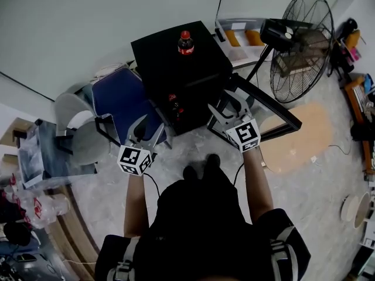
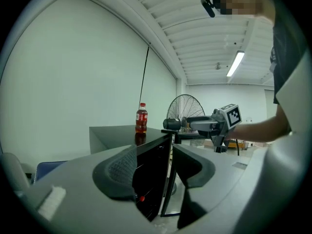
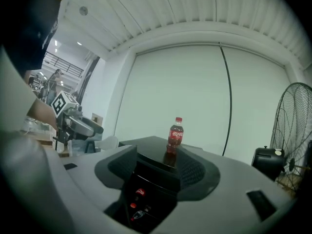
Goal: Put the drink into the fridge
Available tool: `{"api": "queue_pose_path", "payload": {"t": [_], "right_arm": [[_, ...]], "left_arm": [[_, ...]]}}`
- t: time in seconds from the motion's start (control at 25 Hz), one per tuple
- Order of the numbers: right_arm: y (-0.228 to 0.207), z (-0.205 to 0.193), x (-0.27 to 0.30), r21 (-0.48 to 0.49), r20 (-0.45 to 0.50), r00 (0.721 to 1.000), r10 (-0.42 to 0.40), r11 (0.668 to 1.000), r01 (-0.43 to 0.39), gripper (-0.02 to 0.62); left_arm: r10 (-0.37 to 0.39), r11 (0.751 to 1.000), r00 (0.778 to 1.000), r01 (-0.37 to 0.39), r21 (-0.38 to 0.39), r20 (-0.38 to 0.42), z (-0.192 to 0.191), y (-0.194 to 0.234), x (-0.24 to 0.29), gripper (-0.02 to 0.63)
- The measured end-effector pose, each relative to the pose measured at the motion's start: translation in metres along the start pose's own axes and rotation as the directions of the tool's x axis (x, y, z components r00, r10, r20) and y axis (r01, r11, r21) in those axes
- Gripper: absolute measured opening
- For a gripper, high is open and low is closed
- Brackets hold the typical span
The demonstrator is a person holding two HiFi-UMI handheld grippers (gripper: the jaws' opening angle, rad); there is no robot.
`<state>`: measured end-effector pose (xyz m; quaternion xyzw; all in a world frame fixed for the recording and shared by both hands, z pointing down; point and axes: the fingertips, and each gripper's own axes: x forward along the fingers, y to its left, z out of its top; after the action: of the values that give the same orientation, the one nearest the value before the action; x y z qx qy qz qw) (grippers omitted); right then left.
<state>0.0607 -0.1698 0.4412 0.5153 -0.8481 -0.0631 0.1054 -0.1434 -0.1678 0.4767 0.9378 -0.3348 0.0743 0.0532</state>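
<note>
A small cola bottle (image 1: 186, 43) with a red cap stands upright on top of the black mini fridge (image 1: 176, 63). The fridge door (image 1: 266, 107) hangs open to the right. Red-labelled drinks (image 3: 140, 192) show inside. Both grippers hover in front of the open fridge, short of the bottle. My left gripper (image 1: 147, 132) is open with nothing between its jaws, and through it I see the bottle (image 2: 141, 118) and the fridge's edge (image 2: 153, 165). My right gripper (image 1: 229, 109) is also open and holds nothing. Along its jaws the bottle (image 3: 175, 136) lies straight ahead.
A blue chair (image 1: 123, 98) stands left of the fridge, with a round grey seat (image 1: 76, 113) beside it. A large standing fan (image 1: 302, 45) is at the right, behind the open door. A shelf (image 1: 240, 37) runs along the wall behind the fridge.
</note>
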Motion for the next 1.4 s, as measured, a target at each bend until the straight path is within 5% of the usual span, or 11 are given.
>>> {"api": "queue_pose_path", "payload": {"t": [0.92,1.4], "right_arm": [[-0.058,0.047,0.129,-0.036,0.096,0.986,0.136,0.990,-0.134,0.247],[-0.086,0.064,0.179,0.039,0.084,0.975,0.206,0.977,-0.210,0.244]], "left_arm": [[0.098,0.995,0.995,-0.098,-0.008,0.010,0.029,0.063,0.056,0.225],[0.187,0.982,0.982,-0.186,-0.030,0.014,0.034,0.075,0.060,0.225]]}}
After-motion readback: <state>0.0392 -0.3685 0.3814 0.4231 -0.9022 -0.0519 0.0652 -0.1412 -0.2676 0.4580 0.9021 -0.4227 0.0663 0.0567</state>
